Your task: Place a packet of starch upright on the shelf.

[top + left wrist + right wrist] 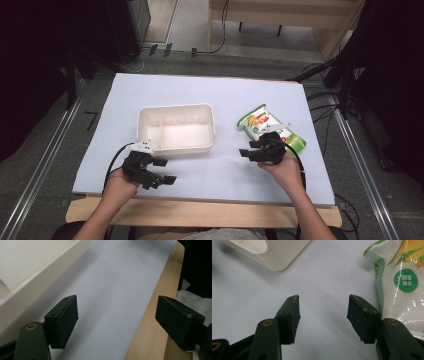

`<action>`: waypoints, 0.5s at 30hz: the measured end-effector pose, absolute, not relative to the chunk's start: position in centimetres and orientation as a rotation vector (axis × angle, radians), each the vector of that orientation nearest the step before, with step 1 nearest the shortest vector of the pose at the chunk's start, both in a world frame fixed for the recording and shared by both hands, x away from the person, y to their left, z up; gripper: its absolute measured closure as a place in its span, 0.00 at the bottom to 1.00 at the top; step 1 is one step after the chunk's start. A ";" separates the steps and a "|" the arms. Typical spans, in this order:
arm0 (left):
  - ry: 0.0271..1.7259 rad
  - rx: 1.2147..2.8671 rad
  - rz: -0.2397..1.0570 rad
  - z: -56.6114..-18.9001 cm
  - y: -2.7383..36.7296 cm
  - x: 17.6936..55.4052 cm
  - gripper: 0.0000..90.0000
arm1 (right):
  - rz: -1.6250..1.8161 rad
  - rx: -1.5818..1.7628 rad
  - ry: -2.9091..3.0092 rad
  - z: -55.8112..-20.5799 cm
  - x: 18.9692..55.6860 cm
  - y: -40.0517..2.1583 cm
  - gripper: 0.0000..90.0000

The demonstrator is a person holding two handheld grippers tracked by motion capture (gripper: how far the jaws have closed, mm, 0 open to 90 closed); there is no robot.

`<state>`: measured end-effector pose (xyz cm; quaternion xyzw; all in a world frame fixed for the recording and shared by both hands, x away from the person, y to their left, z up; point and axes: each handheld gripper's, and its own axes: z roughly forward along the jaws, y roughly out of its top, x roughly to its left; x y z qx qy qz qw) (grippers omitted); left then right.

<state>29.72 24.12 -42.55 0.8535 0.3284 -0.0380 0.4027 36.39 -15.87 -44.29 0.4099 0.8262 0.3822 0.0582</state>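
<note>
Nothing is judged done yet: the snack bag (270,130) lies on the table (210,90) right of the empty white bin (176,129), ungrasped, while left gripper (162,170) and right gripper (248,149) are held wide apart, empty.

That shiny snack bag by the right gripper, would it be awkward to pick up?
Probably a little. The snack bag has a glossy film, so it may slip between pads. It looks soft and puffy, so likely light and floppy, sagging if pinched at one edge.
</note>
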 end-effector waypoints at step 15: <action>0.868 2.138 -0.082 -42.5 24.6 29.9 0.21 | 1.095 1.303 2.485 -45.2 37.5 -16.5 0.56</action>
